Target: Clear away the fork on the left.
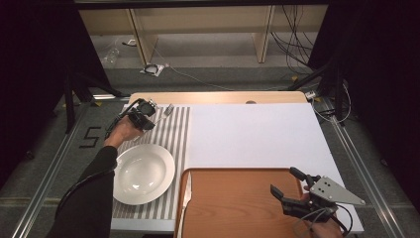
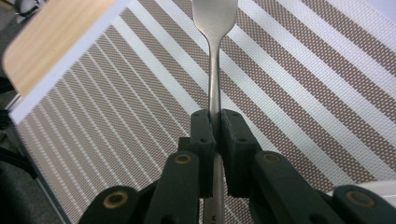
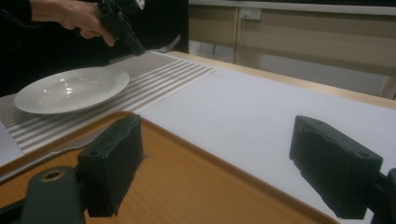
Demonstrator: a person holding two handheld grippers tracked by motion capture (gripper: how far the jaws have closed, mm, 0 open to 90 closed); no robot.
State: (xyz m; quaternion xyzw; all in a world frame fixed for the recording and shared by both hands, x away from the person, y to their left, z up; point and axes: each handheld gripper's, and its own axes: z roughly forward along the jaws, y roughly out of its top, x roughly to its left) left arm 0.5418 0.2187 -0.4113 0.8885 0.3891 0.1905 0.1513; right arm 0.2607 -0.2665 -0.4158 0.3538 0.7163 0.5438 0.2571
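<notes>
We pinch the fork (image 2: 214,70) thinly in our left gripper (image 2: 213,122); it may pivot or slip; our right gripper (image 1: 295,184) gapes empty.

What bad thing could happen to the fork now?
The left gripper pinches only the fork's thin handle, so the fork might twist or slip out and fall on the striped mat. Carried low, it could also knock the white plate close by.
</notes>
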